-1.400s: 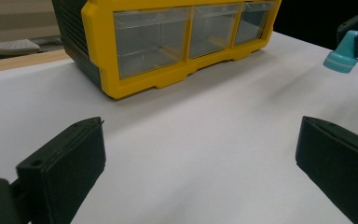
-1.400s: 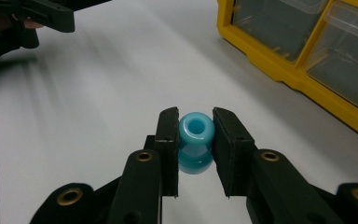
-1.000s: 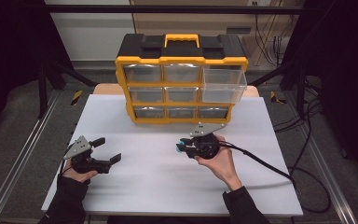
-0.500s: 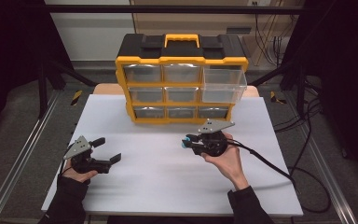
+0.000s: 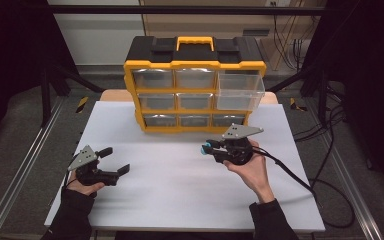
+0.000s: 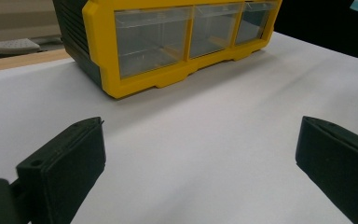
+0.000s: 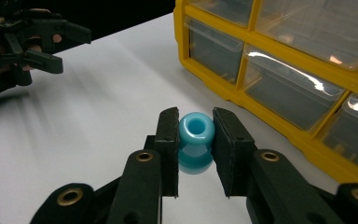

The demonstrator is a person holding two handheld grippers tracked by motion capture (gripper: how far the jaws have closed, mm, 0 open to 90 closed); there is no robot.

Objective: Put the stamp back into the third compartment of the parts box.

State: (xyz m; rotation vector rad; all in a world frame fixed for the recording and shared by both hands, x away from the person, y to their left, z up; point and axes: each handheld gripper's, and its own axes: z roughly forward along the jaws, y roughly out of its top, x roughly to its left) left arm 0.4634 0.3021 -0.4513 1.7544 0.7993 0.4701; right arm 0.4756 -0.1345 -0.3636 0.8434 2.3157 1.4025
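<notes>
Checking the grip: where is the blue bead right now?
The blue bead sits pinched in the right gripper, above the white table, in front of the yellow drawer organizer.

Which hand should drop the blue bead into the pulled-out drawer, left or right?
Right. The right gripper already clamps the blue bead and sits near the open drawer. The left gripper is open, holding nothing, farther off.

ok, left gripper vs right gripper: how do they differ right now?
The left gripper has its jaws spread wide with nothing between them; the right gripper is clamped on a blue bead. The left sits low near the table's front edge; the right is closer to the yellow drawer cabinet. Both have black jaws.
</notes>
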